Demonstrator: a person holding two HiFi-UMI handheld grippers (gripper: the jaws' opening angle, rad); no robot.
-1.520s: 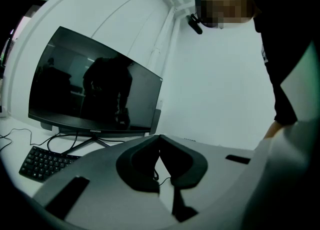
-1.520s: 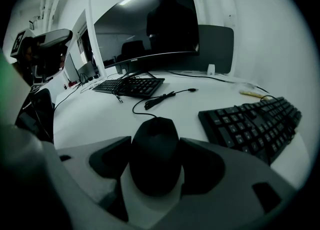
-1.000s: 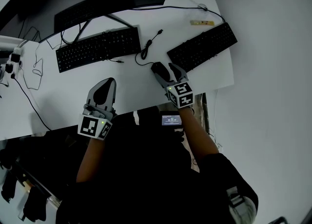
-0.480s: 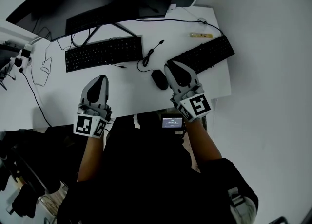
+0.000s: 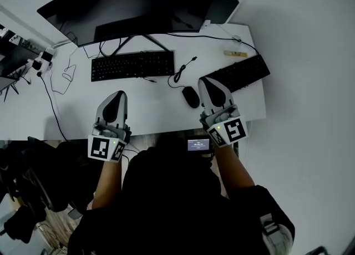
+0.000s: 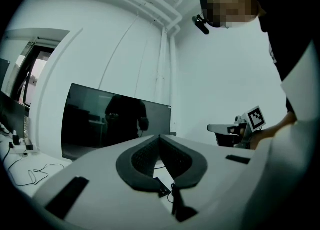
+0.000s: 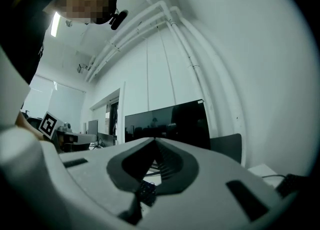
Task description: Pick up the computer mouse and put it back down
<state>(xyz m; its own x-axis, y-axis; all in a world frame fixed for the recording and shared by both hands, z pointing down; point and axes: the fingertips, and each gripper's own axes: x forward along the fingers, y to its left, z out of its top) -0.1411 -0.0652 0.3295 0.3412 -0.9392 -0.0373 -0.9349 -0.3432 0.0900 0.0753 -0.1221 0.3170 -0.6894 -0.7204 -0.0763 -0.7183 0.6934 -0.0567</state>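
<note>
Jaws of both grippers are pressed together with nothing between them; the right pair has just been closing.

Head view: two grippers, the left gripper point(image 5: 115, 97) and the right gripper point(image 5: 212, 83), hang over the front edge of the desk point(image 5: 150, 104). One mouse point(image 5: 191, 96) lies on the desk near that edge, just left of the right gripper, and neither gripper holds it. There are two keyboards: the left keyboard point(image 5: 133, 65) lies mid-desk under the one monitor point(image 5: 133, 4), and the right keyboard point(image 5: 238, 73) lies slanted by the right edge. One loose cable point(image 5: 183, 70) lies between them. A pale object point(image 5: 235, 54) near the far right corner is too small to name. The person's body covers the middle of the front edge.

Left gripper view: its tips point(image 6: 160, 139) meet. The monitor point(image 6: 115, 129) stands beyond, and the right gripper point(image 6: 227, 129) shows at the right. The jaws hide most of the desk.

Right gripper view: its tips point(image 7: 153, 140) meet before the monitor point(image 7: 167, 124).
</note>
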